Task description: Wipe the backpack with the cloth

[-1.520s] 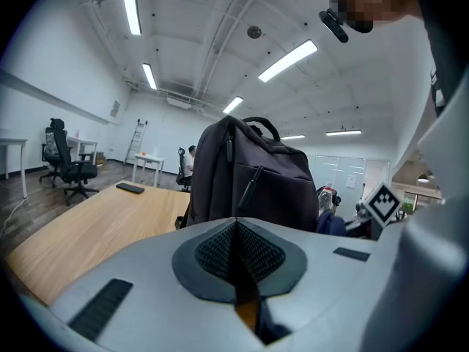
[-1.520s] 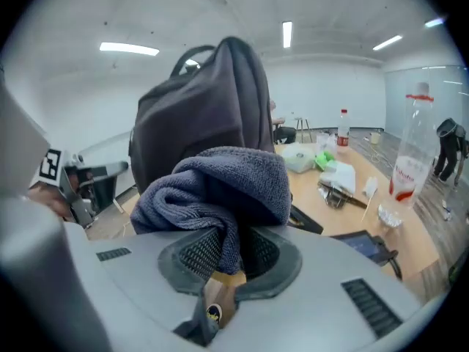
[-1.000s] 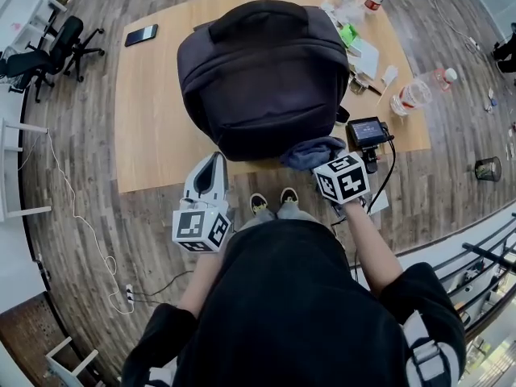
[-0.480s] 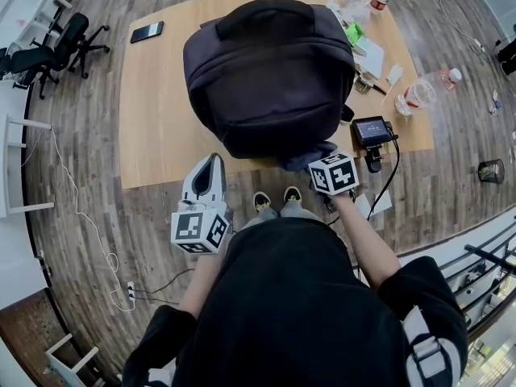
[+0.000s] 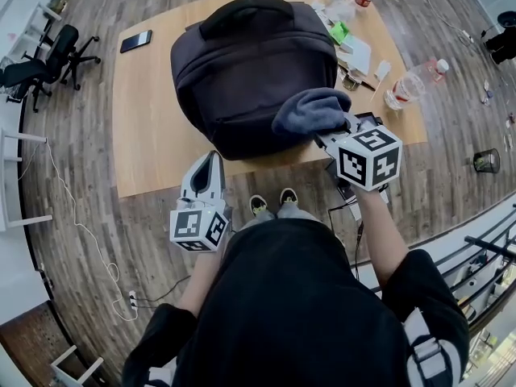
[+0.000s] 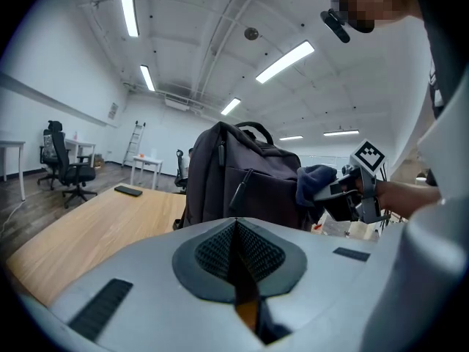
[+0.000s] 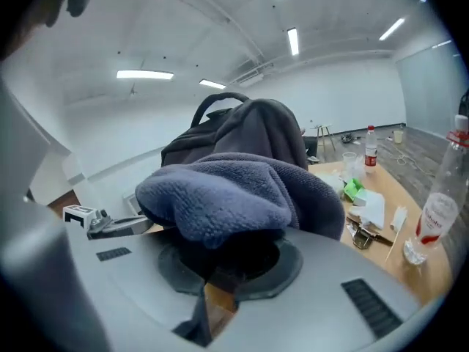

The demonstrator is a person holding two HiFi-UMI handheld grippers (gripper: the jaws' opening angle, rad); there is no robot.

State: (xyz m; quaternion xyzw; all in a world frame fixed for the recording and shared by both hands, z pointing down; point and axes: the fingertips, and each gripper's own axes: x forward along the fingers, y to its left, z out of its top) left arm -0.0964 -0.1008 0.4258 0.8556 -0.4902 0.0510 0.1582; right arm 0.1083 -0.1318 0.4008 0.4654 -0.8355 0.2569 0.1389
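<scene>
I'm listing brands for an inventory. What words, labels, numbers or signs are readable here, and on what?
No text can be read.
Red label on the bottle: too blurred.
Print on the green packet: too small.
The marker cube: black-and-white squares only, no letters.

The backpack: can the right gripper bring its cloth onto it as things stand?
Probably yes. The right gripper, shut on the grey-blue cloth, is close beside the near right side of the backpack, and nothing stands between them.
</scene>
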